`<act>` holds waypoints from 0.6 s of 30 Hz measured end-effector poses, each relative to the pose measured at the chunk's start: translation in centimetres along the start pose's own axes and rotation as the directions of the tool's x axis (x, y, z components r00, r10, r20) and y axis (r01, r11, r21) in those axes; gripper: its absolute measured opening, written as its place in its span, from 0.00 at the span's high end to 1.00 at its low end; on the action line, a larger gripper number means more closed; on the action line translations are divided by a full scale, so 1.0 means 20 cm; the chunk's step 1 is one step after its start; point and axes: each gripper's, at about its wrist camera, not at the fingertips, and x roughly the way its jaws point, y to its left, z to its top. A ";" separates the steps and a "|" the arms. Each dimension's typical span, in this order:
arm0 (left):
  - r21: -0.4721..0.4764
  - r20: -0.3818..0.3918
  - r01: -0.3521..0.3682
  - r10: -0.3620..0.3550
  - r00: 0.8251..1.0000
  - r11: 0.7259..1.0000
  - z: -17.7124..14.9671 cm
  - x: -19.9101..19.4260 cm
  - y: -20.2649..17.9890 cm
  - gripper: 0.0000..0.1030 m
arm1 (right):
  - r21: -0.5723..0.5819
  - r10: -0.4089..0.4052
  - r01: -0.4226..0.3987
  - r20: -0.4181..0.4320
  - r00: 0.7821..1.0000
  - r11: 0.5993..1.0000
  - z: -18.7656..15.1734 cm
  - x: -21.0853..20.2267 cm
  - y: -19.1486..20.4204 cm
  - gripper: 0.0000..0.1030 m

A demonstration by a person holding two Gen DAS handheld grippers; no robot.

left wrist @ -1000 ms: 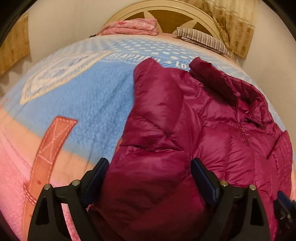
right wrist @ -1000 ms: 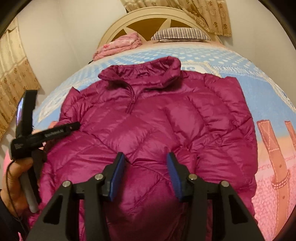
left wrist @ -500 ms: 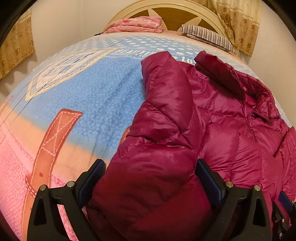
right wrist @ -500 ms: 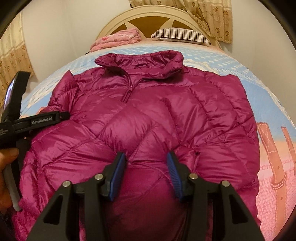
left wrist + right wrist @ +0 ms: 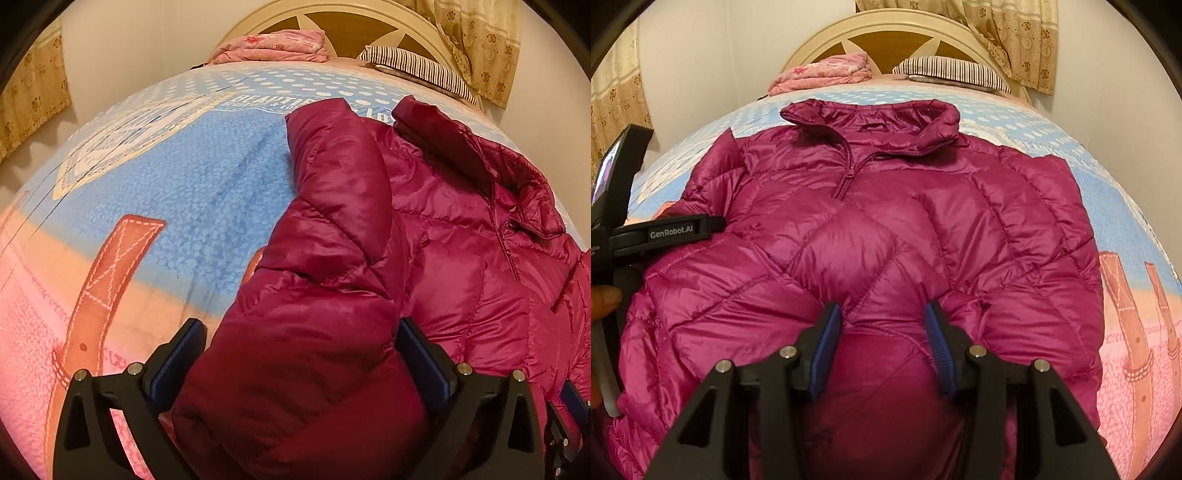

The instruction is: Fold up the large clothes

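the left gripper (image 5: 299,343) has its jaws opening wide, a folded sleeve (image 5: 314,295) of the magenta puffer jacket (image 5: 886,236) bulging between them, pads not pressing. the right gripper (image 5: 882,332) pinches a hump of the jacket's lower front between its blue pads. the jacket lies spread face up on the blue-and-pink blanket (image 5: 184,192), collar toward twelve o'clock, where a striped pillow (image 5: 953,72) and a pink bundle (image 5: 823,72) sit by the headboard.
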 end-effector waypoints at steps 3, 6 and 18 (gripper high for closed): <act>-0.002 0.000 0.004 -0.004 1.000 1.000 0.00 0.00 0.01 0.01 | 0.001 0.001 -0.001 0.000 1.000 1.000 0.00 0.00 0.00 0.51; -0.003 0.001 0.005 -0.005 1.000 1.000 0.00 0.00 0.02 0.01 | -0.002 -0.002 0.002 0.000 1.000 1.000 0.00 0.00 0.00 0.51; 0.058 0.135 0.076 -0.083 0.987 0.995 0.13 -0.41 0.15 0.01 | -0.027 0.108 -0.108 -0.002 0.994 0.994 0.08 -0.17 -0.06 0.24</act>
